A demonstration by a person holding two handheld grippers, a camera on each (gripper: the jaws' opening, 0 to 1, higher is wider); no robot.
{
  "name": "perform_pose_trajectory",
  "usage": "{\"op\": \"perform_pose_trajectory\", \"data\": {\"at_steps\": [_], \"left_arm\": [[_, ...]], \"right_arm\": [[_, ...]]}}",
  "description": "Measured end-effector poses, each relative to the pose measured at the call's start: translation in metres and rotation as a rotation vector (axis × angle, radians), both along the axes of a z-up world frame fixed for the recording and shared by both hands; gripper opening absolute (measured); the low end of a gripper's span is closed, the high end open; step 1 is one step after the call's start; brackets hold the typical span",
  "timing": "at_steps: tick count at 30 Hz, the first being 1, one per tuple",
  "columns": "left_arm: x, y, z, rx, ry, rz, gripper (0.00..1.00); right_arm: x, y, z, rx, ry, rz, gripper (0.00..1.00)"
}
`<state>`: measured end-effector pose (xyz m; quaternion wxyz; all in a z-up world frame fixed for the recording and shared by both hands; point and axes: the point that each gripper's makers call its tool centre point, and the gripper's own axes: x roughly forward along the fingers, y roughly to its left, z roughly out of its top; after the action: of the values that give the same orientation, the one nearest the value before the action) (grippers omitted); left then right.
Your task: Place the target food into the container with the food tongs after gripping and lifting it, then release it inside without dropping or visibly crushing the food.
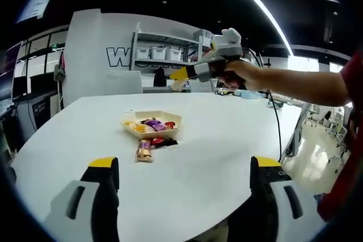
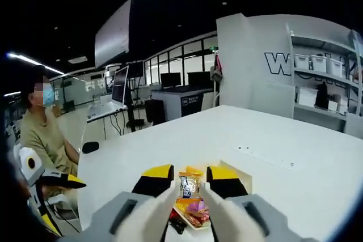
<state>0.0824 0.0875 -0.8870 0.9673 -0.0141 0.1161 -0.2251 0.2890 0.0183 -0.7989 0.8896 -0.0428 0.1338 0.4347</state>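
The right claw (image 2: 189,188), jaws nearly closed, pinches a small wrapped snack (image 2: 189,185) and holds it in the air above the open container (image 1: 152,124) of mixed sweets on the white desk (image 1: 227,140). The left claw (image 1: 187,177) hangs wide open and empty, well back from the container. The carry looks nearly done; what remains is likely a gentle lowering into the container and a slow parting of the jaws. Two more packets (image 1: 144,150) lie just beside the container. The desk offers open room on every side, its edges well apart from the work.
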Motion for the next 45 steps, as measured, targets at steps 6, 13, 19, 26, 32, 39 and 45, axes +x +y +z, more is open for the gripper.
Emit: {"op": "perform_pose_trajectory", "data": {"at_steps": [6, 13, 19, 26, 32, 39, 45], "left_arm": [[-0.001, 0.006, -0.001, -0.004, 0.001, 0.013, 0.93], [-0.003, 0.008, 0.001, -0.004, -0.005, 0.022, 0.93], [-0.005, 0.013, 0.0, -0.004, -0.006, 0.03, 0.93], [-0.006, 0.013, -0.003, -0.006, 0.001, 0.033, 0.93], [-0.007, 0.009, -0.004, -0.001, 0.006, 0.025, 0.93], [-0.008, 0.006, -0.004, 0.006, 0.01, 0.016, 0.93], [-0.01, 0.004, -0.005, 0.013, 0.015, 0.015, 0.93]], "right_arm": [[0.01, 0.002, 0.008, -0.005, -0.025, -0.011, 0.18], [0.023, 0.003, 0.005, -0.027, -0.048, -0.036, 0.18], [0.025, 0.004, -0.006, -0.029, -0.024, -0.038, 0.19], [0.022, 0.002, -0.013, -0.006, 0.0, -0.042, 0.2], [0.014, 0.002, -0.025, 0.007, 0.037, -0.034, 0.21], [-0.001, 0.005, -0.05, -0.001, 0.072, -0.008, 0.21], [-0.013, 0.009, -0.067, 0.001, 0.113, 0.018, 0.21]]}}
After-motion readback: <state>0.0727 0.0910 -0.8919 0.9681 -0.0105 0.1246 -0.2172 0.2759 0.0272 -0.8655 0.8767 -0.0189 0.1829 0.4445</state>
